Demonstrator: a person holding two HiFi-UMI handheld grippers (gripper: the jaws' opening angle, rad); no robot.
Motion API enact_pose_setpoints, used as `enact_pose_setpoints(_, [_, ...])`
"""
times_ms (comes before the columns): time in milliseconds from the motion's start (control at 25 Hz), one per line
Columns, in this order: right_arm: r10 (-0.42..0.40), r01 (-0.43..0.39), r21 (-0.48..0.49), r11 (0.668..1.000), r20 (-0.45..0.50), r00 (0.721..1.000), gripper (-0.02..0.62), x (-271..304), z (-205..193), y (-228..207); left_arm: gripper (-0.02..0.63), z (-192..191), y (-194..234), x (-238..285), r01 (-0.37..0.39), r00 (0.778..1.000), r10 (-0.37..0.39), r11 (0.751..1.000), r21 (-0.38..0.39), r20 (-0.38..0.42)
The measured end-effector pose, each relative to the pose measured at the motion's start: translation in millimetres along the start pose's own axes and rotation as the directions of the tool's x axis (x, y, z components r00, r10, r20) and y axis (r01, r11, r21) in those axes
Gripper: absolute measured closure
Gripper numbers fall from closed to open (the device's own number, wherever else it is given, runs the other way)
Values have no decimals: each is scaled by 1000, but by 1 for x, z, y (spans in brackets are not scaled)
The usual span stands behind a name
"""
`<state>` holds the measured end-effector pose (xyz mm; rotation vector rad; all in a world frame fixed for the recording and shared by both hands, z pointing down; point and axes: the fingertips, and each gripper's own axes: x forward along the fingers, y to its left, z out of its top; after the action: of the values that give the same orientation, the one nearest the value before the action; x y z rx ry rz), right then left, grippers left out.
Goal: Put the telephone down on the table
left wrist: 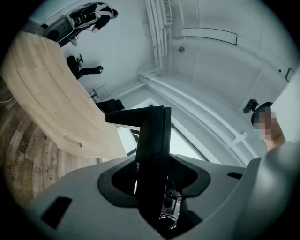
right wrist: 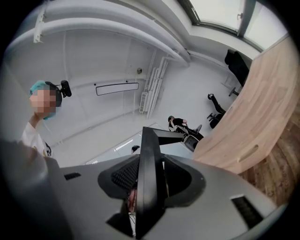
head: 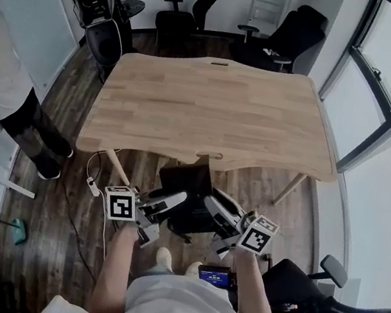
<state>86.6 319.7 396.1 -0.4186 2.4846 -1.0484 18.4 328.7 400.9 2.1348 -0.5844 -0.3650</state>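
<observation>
Carry | you had the left gripper (head: 178, 201) and right gripper (head: 211, 203) both clamped on the telephone (head: 186, 177), likely for steadiness | it hung short of the table (head: 211, 110), not yet down.

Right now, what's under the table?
Two pale legs, wood floor and a white cable show. The black telephone, held by the left gripper and right gripper, covers the middle; the tabletop hides the rest.
</observation>
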Motion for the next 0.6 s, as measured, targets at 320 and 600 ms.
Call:
enact_pose_setpoints(320, [-11,10,-20,1000,-18,1000,437,-8,0,-4,416,-9,3,10,-21,1000,22,999,25,-22])
enact_pose_setpoints(600, [-22,22,-4,1000,-34,999,437,-15,2,-21,416,-15,15,23,-31,999,31,999,10,-37])
